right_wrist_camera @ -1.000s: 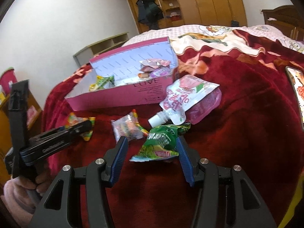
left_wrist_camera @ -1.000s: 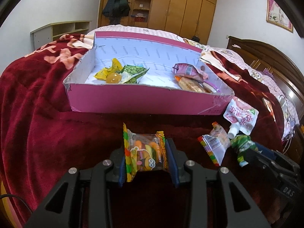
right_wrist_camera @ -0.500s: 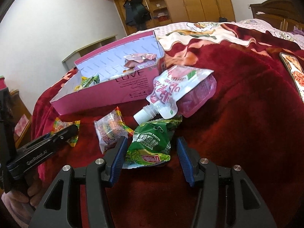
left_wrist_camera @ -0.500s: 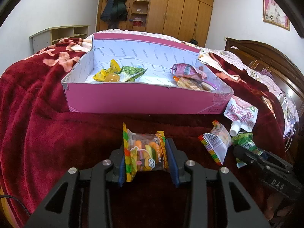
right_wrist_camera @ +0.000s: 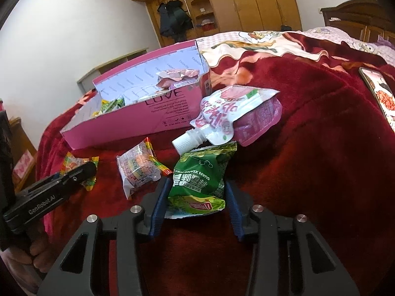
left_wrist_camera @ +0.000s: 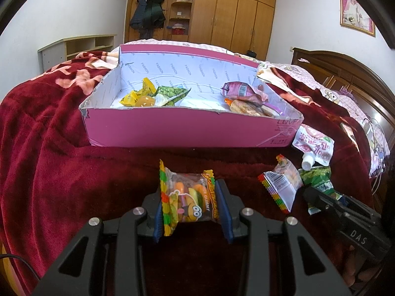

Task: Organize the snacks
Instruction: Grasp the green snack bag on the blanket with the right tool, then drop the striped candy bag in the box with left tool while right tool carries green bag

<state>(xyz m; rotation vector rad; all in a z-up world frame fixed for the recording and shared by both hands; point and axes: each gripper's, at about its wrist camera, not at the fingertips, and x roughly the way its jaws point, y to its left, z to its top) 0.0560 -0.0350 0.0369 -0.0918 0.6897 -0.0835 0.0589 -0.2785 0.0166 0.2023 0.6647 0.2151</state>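
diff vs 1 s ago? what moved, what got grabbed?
The right tool edged forward around the green snack packet, and its jaws have just been closing, the packet now snug between them. The left tool stayed shut on the burger gummy packet, unmoved. The pink box, the spouted pouch and the striped candy packet lie where they were on the red blanket.
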